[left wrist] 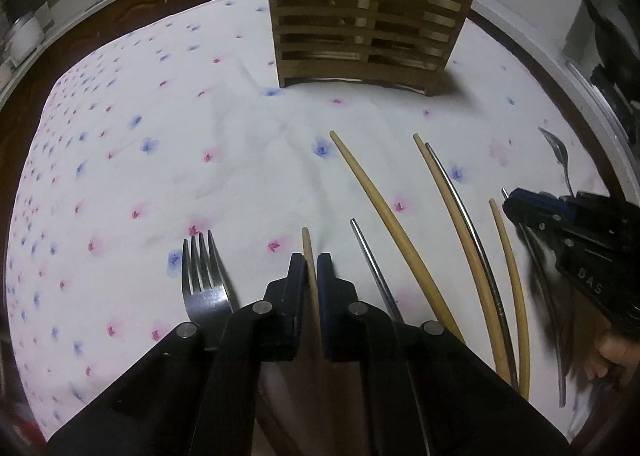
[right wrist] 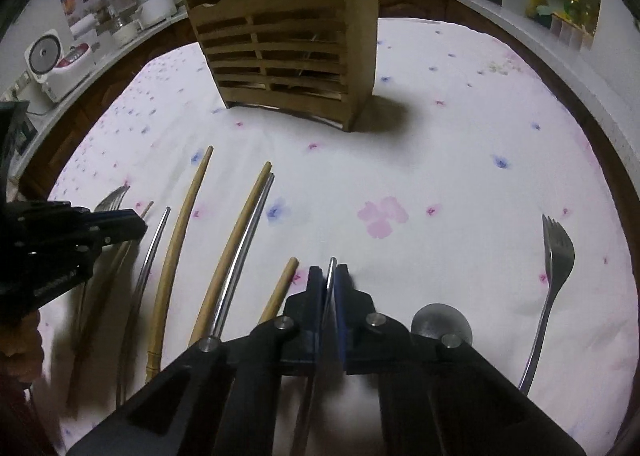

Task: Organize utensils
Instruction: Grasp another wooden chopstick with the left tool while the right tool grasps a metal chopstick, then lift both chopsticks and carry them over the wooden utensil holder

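Left gripper [left wrist: 312, 262] fingers clamped on one wooden chopstick [left wrist: 309, 256]; right gripper [right wrist: 331, 274] fingers clamped on a thin steel utensil [right wrist: 330, 276], both near edge of worktop. Loose on the floral cloth [right wrist: 400, 160]: three more wooden chopsticks, two steel chopsticks, two forks, one spoon [right wrist: 440, 320]. Slatted wooden holder [right wrist: 288, 56] stands far centre, bare cloth between.

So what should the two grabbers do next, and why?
Probably lift both straight up, then carry them toward the wooden holder. The left hand-held gripper is shut on a wooden chopstick, and the right hand-held gripper is shut on a metal chopstick. Both chopsticks seem to be low over the tablecloth.
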The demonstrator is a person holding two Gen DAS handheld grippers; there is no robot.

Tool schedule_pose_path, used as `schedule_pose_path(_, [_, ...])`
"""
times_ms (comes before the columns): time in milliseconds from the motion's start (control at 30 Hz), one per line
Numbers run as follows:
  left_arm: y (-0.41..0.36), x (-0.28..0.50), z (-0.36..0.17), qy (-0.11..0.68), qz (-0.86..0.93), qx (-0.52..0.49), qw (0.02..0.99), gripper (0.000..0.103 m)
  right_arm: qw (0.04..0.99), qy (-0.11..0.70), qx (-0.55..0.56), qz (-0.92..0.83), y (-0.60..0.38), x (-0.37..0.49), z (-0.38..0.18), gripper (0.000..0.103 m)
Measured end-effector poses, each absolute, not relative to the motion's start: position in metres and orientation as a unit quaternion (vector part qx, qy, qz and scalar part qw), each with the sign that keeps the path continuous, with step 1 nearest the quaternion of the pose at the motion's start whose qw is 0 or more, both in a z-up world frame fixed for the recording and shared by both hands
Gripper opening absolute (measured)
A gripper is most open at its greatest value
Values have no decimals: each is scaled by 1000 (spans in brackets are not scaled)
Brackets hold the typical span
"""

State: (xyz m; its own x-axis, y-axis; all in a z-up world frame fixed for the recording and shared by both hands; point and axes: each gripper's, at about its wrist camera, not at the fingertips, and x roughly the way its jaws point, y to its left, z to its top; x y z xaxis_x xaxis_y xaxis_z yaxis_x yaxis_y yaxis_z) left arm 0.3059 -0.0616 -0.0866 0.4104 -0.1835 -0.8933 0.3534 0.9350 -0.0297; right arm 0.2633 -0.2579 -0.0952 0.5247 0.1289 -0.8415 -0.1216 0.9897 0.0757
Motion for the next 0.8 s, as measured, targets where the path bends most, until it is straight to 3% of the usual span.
schedule_pose_path(800, [-23, 214, 34, 409, -216, -26, 886, 4, 917, 370, 91, 120, -275, 198, 11, 4])
